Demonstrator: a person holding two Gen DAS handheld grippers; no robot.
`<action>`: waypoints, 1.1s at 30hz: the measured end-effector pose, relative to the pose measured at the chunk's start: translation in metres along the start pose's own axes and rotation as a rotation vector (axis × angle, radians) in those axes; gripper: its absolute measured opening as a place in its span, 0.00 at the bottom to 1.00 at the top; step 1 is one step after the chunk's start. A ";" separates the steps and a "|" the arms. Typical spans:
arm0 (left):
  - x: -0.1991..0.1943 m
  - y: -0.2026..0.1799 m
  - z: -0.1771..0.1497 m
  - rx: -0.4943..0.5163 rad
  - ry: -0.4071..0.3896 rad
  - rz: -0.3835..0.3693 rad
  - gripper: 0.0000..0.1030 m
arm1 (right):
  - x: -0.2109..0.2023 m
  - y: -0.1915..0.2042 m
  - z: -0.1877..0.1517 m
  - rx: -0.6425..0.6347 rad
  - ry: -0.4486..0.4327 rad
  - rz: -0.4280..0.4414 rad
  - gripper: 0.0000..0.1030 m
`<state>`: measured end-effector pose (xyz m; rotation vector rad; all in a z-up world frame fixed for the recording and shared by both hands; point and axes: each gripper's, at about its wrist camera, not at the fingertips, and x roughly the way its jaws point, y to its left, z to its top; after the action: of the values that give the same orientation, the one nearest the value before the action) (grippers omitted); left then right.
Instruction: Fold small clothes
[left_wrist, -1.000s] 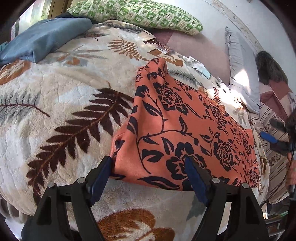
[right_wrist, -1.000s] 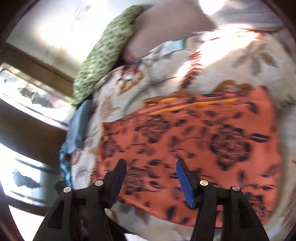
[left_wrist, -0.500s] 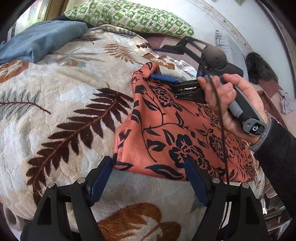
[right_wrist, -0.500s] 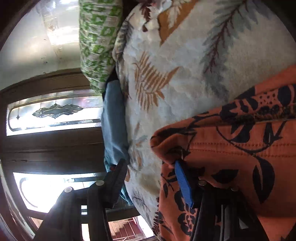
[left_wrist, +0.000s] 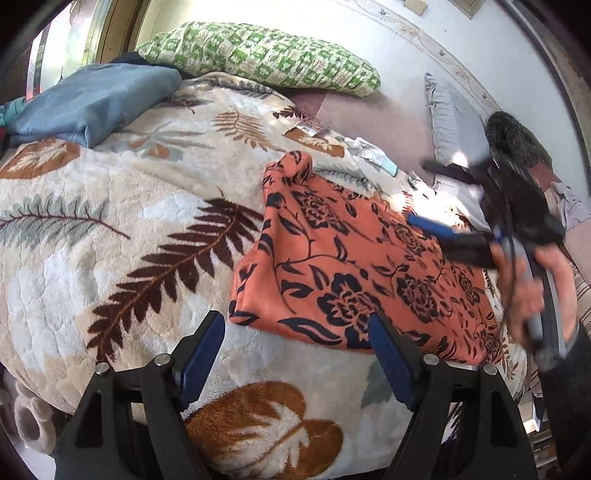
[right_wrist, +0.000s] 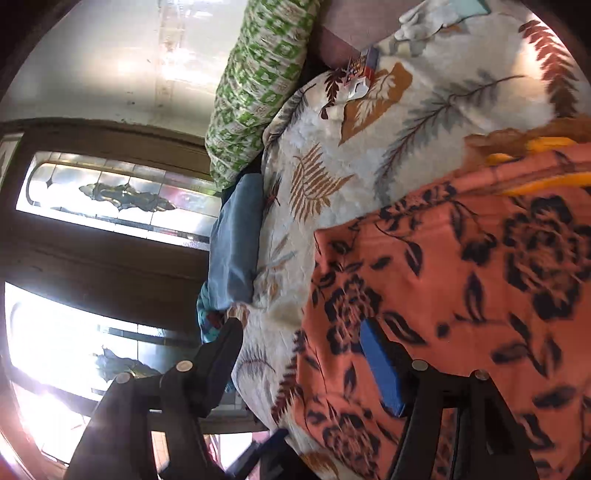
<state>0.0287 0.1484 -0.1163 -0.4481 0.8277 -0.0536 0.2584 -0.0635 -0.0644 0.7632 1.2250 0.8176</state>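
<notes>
An orange garment with black flowers (left_wrist: 354, 266) lies folded flat on a leaf-print blanket (left_wrist: 110, 236). One far corner stands up in a peak. My left gripper (left_wrist: 295, 343) is open and empty, just in front of the garment's near edge. My right gripper (left_wrist: 443, 236) shows blurred in the left wrist view, held in a hand above the garment's right side. In the right wrist view the right gripper (right_wrist: 303, 354) is open and empty, tilted sideways, with the garment (right_wrist: 461, 295) close beneath it.
A green patterned pillow (left_wrist: 266, 55) and a folded blue cloth (left_wrist: 92, 99) lie at the far side of the bed. A grey pillow (left_wrist: 454, 118) leans on the wall at right. A dark door with glass panes (right_wrist: 110, 199) stands beyond the bed.
The right gripper let go of the garment's far corner and drew back to the right. The left gripper stayed near the garment's front edge.
</notes>
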 end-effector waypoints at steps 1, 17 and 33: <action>-0.003 -0.006 0.004 0.005 -0.013 -0.008 0.78 | -0.025 -0.012 -0.020 0.013 -0.018 -0.005 0.71; 0.061 -0.083 0.004 0.286 0.160 0.203 0.82 | -0.232 -0.202 -0.153 0.509 -0.418 -0.051 0.63; 0.030 -0.025 0.020 0.092 0.038 0.357 0.85 | -0.257 -0.193 -0.145 0.355 -0.461 -0.228 0.69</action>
<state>0.0669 0.1263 -0.1148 -0.2084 0.9282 0.2304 0.1030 -0.3734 -0.1291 1.0107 1.0205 0.2146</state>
